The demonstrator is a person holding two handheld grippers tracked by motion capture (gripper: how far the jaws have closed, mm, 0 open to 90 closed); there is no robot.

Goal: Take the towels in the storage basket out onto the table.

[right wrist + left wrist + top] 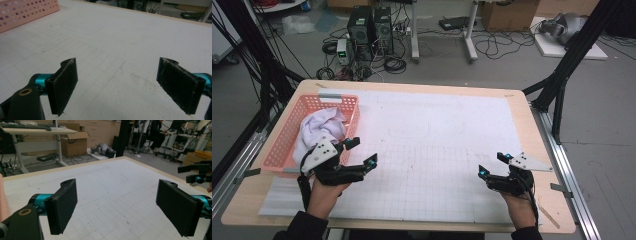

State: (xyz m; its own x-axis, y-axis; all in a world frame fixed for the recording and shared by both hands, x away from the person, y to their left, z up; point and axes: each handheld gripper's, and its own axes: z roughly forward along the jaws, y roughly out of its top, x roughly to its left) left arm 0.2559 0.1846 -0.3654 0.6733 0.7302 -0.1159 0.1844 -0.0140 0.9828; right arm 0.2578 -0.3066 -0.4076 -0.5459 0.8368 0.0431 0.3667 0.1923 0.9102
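Crumpled white cloth (319, 127) fills perforated pink basket (282, 145); left gripper (362, 152) and right gripper (492, 164) gape.

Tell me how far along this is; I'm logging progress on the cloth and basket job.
The white cloth already lies bunched inside the pink basket at the table's left edge. Nothing is in hand: the left gripper beside the basket and the right gripper over the white gridded mat both have their jaws apart and empty. No other cloth lies on the mat, so little seems left.
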